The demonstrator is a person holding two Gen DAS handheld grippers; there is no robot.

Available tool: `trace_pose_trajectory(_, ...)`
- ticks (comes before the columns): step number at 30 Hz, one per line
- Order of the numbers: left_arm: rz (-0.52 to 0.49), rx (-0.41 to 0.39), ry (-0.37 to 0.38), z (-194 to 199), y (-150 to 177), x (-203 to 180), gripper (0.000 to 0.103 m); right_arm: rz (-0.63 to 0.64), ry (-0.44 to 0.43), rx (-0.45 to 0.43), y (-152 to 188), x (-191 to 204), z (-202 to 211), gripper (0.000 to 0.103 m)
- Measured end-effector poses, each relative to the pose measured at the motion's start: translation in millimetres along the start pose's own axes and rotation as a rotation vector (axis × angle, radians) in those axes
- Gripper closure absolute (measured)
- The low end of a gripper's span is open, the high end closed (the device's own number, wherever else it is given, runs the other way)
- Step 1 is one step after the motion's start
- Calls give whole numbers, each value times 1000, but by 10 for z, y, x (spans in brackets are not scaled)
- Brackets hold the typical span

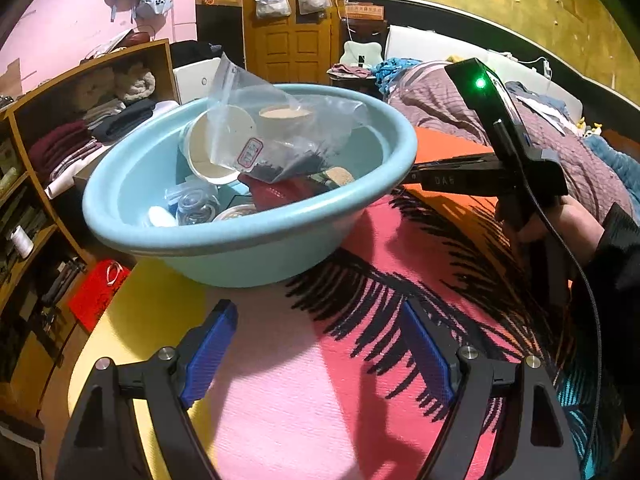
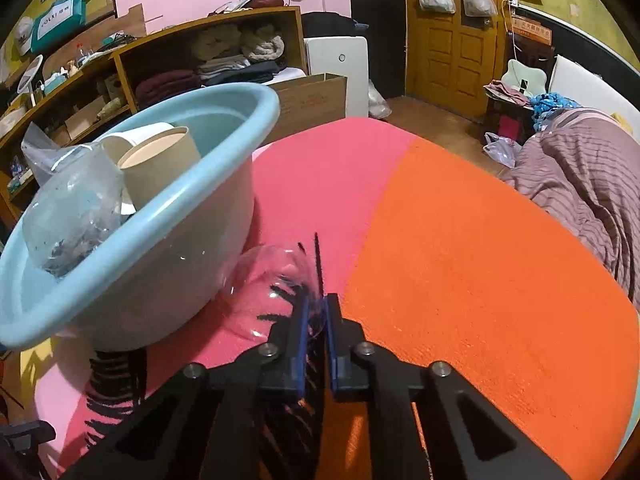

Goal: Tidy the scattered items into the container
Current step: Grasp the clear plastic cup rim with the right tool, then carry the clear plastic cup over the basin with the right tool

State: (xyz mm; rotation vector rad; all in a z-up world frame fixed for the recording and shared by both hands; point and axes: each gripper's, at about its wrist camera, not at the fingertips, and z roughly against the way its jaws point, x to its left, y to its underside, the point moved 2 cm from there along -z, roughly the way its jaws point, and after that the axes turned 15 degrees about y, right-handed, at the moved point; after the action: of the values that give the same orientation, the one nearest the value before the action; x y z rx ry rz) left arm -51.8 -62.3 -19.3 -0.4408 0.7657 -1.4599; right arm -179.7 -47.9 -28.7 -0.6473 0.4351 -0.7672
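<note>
One item left outside, as far as both views show: a clear plastic piece (image 2: 276,288), lying on the worktop (image 2: 480,260) just beside the basin (image 2: 168,216), touching or nearly touching its outer wall. Can't tell exactly what it is: thin, transparent, crumpled.

Everything else visible is already in the basin: two paper cups (image 1: 218,148), a zip bag with dark contents (image 1: 272,144), a red item (image 1: 280,194), a small clear jar (image 1: 198,208), plus bits I can't identify. My read: task nearly done, one drop left.

Right gripper (image 2: 316,320): fingers clenched on the near edge of the clear plastic piece, close against the basin's wall. The piece looks to be resting on the cloth, not lifted.

Left gripper (image 1: 320,344): fingers spread wide, nothing between them, hovering over the worktop on the near side of the basin.

View differences:
- Left wrist looks down into the basin, so the contents are readable; it also shows the right gripper's body and the person's hand (image 1: 560,220) beside the basin. The clear piece is hidden behind the basin here.
- Right wrist shows the grasp and the clear piece, but only the basin's rim, a cup and the bag top.
</note>
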Motion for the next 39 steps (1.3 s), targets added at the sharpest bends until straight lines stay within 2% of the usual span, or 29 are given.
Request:
trace_pose_trajectory(3, -1, 14, 4, -12, 24, 10, 16, 3, 10, -12, 6, 13, 44, 100)
trace_pose_trajectory(10, 14, -21, 9, 120, -26, 46, 16, 13, 45, -9, 44, -22, 208, 101)
trace_pose_trajectory(19, 15, -3, 26, 197, -30, -4, 16, 15, 94, -30, 89, -120, 633, 101)
trace_pose_trajectory(31, -3, -93, 40, 612, -131, -56, 16, 23, 170, -73, 154, -109, 1416, 101)
trace_pose_trajectory(39, 12, -147, 46, 898, -237, 72, 16, 51, 207, -114, 48, 58, 1872, 101)
